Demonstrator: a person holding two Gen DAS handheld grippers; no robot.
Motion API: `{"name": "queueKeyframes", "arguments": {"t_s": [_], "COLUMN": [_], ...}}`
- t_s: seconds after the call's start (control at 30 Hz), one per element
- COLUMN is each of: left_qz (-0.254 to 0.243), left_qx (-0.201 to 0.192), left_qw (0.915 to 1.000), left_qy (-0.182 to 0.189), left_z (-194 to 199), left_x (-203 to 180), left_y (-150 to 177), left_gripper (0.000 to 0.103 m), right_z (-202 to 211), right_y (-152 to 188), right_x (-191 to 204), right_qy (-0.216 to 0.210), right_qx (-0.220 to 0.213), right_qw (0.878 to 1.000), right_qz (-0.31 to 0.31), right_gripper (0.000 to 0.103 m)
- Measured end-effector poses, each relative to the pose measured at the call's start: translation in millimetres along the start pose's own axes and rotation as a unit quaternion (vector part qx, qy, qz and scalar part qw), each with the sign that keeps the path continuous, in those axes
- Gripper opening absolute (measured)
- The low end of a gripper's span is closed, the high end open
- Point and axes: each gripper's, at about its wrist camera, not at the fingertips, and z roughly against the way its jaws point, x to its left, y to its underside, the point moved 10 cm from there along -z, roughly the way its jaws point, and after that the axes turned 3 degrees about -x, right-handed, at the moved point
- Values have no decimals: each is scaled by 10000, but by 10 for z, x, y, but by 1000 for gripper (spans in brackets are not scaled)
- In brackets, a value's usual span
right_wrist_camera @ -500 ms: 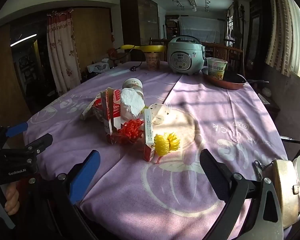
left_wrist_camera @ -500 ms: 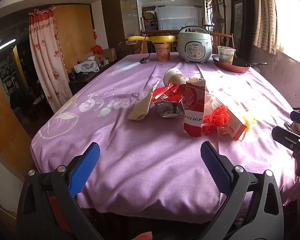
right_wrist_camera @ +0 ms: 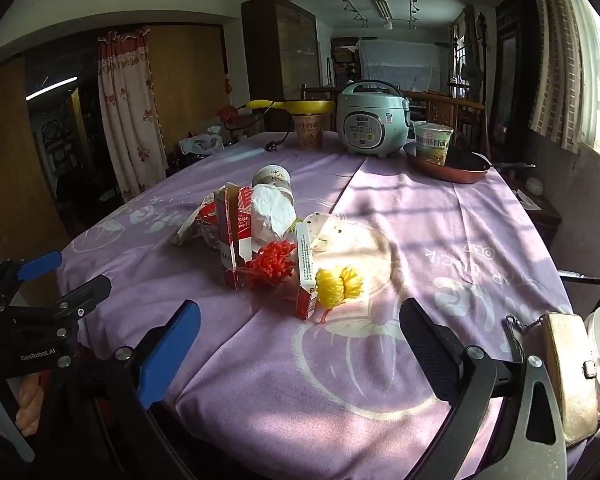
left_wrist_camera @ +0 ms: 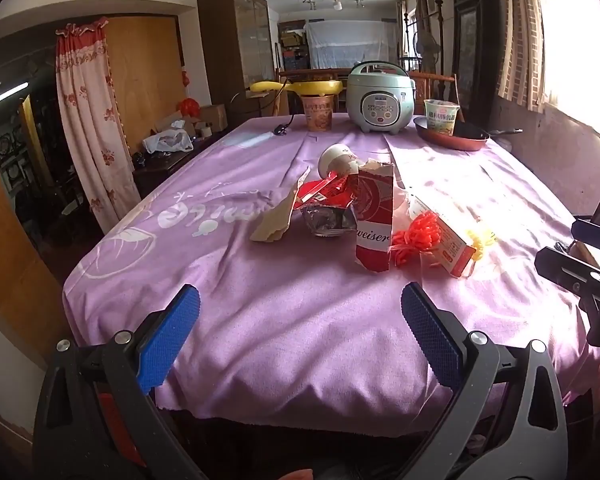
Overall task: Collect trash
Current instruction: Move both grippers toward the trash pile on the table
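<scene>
A pile of trash lies mid-table on the purple cloth (left_wrist_camera: 300, 328): a torn red Budweiser carton (left_wrist_camera: 374, 220) standing upright, a crumpled foil wrapper (left_wrist_camera: 328, 220), a brown paper scrap (left_wrist_camera: 276, 220), a tipped white cup (left_wrist_camera: 338, 160), a red ribbon bow (left_wrist_camera: 420, 232), a small red-and-white box (left_wrist_camera: 448, 240) and a yellow bow (left_wrist_camera: 480, 240). The right wrist view shows the carton (right_wrist_camera: 236, 232), the red bow (right_wrist_camera: 272, 264), the box (right_wrist_camera: 304, 272), the yellow bow (right_wrist_camera: 336, 284) and crumpled white paper (right_wrist_camera: 272, 212). My left gripper (left_wrist_camera: 300, 320) and right gripper (right_wrist_camera: 300, 332) are open and empty, near the table's front edge, short of the pile.
At the far end stand a rice cooker (left_wrist_camera: 380, 104), an instant noodle cup (left_wrist_camera: 319, 114) under a yellow pan, and another noodle cup (left_wrist_camera: 442, 118) in a red frying pan (left_wrist_camera: 452, 138). A metal object and a white lid (right_wrist_camera: 572, 372) lie at the right front corner.
Both grippers have hardly moved; the views are nearly the same, and nothing on the table has shifted.
</scene>
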Motion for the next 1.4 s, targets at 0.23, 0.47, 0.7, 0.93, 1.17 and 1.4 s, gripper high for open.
{"name": "queueKeyframes", "arguments": {"t_s": [0.23, 0.47, 0.7, 0.93, 1.17, 1.4], "left_qz": [-11, -11, -10, 17, 116, 216], "left_qx": [66, 122, 161, 213, 396, 748], "left_qw": [10000, 9999, 9998, 9997, 9991, 9969], "left_qy": [-29, -63, -91, -106, -46, 121], "left_z": [-54, -107, -139, -177, -304, -548], "left_x": [-2, 9, 20, 53, 108, 121], "left_y": [20, 33, 48, 83, 166, 293], "left_gripper": [97, 97, 97, 97, 97, 97], "right_z": [-88, -106, -119, -159, -284, -486], "right_y": [25, 34, 40, 78, 162, 235], "right_x": [-40, -53, -61, -73, -83, -161], "right_qy": [-20, -38, -37, -21, 10, 15], "right_qx": [58, 74, 87, 121, 286, 510], "right_qw": [10000, 9999, 9999, 9999, 9995, 9985], "right_qz": [-73, -91, -89, -96, -109, -221], "right_gripper": [98, 98, 98, 98, 98, 98]}}
